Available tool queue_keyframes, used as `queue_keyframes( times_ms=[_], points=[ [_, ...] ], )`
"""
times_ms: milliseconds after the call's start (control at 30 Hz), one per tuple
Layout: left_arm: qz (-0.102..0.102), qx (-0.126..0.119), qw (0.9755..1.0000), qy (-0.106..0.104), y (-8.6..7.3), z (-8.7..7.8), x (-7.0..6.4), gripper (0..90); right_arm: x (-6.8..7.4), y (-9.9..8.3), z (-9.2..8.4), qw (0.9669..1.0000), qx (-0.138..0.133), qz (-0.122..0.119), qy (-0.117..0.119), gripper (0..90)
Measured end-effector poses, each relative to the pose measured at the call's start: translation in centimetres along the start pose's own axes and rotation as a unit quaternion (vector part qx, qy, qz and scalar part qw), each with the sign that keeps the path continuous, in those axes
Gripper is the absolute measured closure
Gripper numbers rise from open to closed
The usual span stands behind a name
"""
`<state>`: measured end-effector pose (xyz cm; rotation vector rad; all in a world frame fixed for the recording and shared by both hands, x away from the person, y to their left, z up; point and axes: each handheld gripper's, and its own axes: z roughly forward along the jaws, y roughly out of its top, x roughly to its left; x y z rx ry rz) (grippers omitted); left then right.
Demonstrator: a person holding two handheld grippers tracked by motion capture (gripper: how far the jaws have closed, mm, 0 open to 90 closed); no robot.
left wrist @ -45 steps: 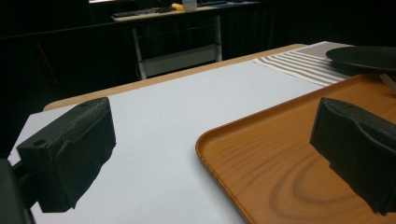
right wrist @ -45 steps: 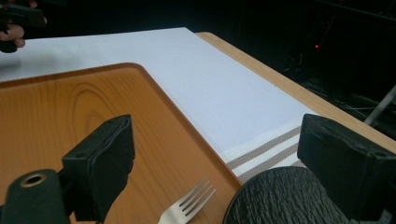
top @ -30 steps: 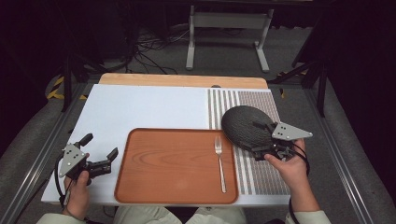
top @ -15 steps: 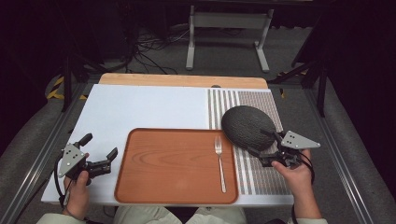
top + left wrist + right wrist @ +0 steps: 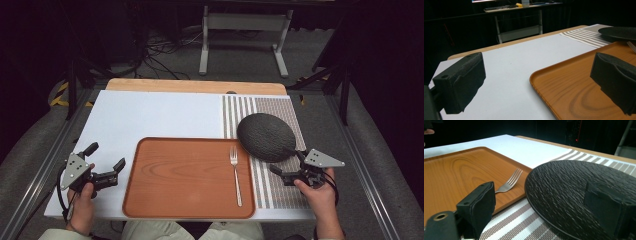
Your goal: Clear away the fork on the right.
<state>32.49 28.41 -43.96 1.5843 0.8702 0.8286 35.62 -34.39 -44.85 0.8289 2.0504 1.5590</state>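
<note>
A dark textured round plate (image 5: 265, 136) lies on the striped placemat (image 5: 280, 192), its left rim over the corner of the wooden tray (image 5: 180, 175). A silver fork (image 5: 235, 172) lies on the tray's right side. My right gripper (image 5: 286, 161) is open just off the plate's near right rim. In the right gripper view the plate (image 5: 574, 190) spreads right ahead of the open gripper (image 5: 544, 212), with the fork (image 5: 510, 182) to its left. My left gripper (image 5: 106, 156) is open on the white mat, left of the tray. Its own view shows the gripper (image 5: 539, 85) spread wide over the tray's corner (image 5: 579, 95).
The white mat (image 5: 160, 115) stretches behind the tray, with a wooden table edge (image 5: 195, 86) beyond it. Past the table stand a metal stand (image 5: 242, 30) and floor cables (image 5: 160, 50). Grey rails run along both table sides.
My right gripper has drawn back from the plate's near rim toward the front right. The plate stays on the placemat. The left gripper has not moved.
</note>
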Motion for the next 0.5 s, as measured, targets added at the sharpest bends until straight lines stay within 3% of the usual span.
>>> queue_keyframes(
  times_ms=[267,500],
  points=[
    [-0.003,0.001,1.0000,-0.001,-0.03,0.04,0.05,0.5,-0.02,-0.16,0.02,0.9998,0.016,-0.004,-0.006,12.0],
    [-0.004,0.004,1.0000,0.001,-0.07,0.00,0.18,0.5,0.08,0.16,-0.11,0.9999,0.005,-0.009,-0.010,11.9]
  ],
)
